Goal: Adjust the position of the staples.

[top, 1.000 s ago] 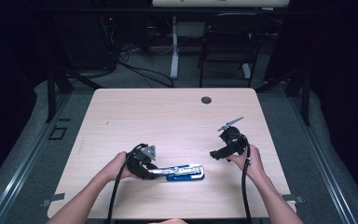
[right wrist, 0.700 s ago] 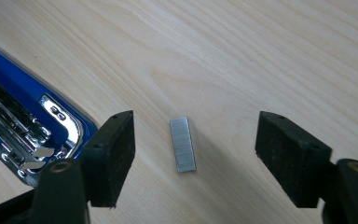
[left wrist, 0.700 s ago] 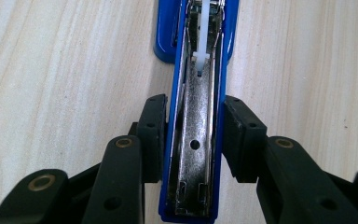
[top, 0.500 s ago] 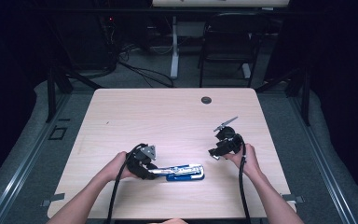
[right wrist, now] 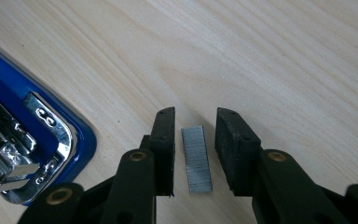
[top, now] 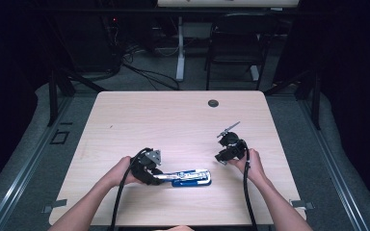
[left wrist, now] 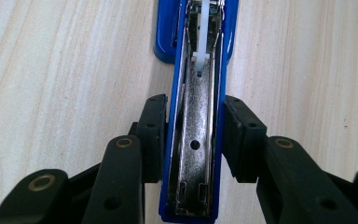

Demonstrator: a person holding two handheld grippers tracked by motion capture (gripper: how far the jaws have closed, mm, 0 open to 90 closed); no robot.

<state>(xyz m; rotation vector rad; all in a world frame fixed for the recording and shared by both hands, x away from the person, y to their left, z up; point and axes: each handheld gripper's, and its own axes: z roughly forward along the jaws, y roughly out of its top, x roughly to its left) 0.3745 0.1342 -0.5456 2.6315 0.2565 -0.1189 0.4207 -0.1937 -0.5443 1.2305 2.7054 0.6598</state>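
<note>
A blue stapler (top: 188,177) lies swung open on the wooden table (top: 173,125), its metal staple channel (left wrist: 196,140) facing up. My left gripper (top: 156,175) is shut on the stapler's rear end, with a pad pressed on each blue side (left wrist: 192,135). To the right, my right gripper (top: 220,159) points down at the tabletop. A short grey strip of staples (right wrist: 196,161) lies flat between its jaws. The right gripper (right wrist: 196,149) has just been closing around the strip, and a thin gap remains on each side. The stapler's chrome front end (right wrist: 42,140) lies just left of it.
A round cable hole (top: 213,103) sits near the table's far edge. Beyond the table stand a black chair (top: 236,43) and a desk leg with cables on the floor. Bare wood stretches across the table's far half.
My right gripper has come down and slightly left toward the tabletop, and its jaws have narrowed. The left gripper and the stapler have stayed put.
</note>
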